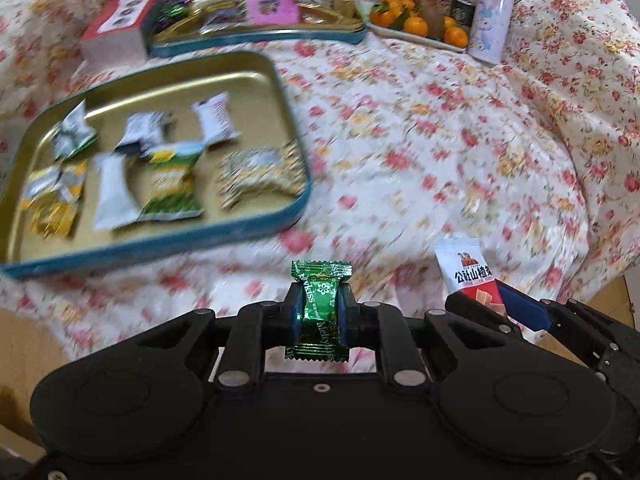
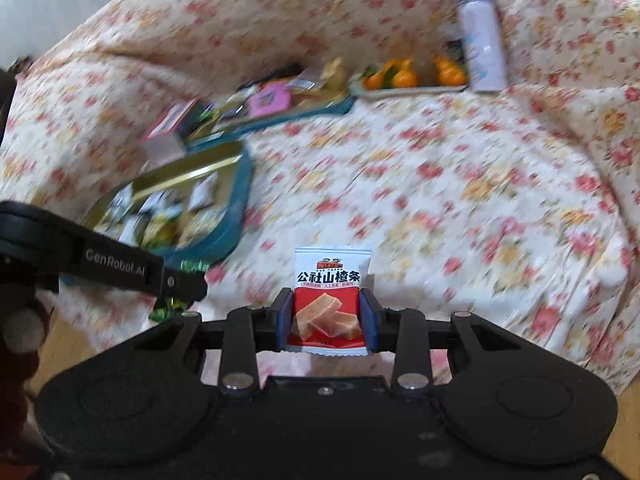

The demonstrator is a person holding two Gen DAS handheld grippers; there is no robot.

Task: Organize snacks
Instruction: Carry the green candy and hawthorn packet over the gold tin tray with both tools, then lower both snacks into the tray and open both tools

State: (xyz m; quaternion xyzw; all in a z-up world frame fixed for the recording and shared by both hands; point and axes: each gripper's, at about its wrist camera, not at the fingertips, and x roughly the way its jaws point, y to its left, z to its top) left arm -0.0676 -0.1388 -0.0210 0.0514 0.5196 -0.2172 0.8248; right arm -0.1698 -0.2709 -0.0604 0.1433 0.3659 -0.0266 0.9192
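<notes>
My left gripper (image 1: pixel 321 312) is shut on a green foil candy (image 1: pixel 320 308) and holds it above the floral cloth, right of and nearer than the teal tin tray (image 1: pixel 298 128) that holds several wrapped snacks. My right gripper (image 2: pixel 326 318) is shut on a white and red hawthorn snack packet (image 2: pixel 329 280); that packet also shows in the left wrist view (image 1: pixel 468 272) at the lower right. The left gripper's arm (image 2: pixel 120 266) crosses the left of the right wrist view, with the tin tray (image 2: pixel 240 196) behind it.
A second teal tin (image 1: pixel 280 34) heaped with snacks sits farther back, with a red and white box (image 1: pixel 118 28) at its left. A tray of oranges (image 1: pixel 416 24), a small dark can (image 1: pixel 462 10) and a lilac bottle (image 1: pixel 490 12) stand at the back right. Floral cloth (image 1: pixel 420 140) covers the surface.
</notes>
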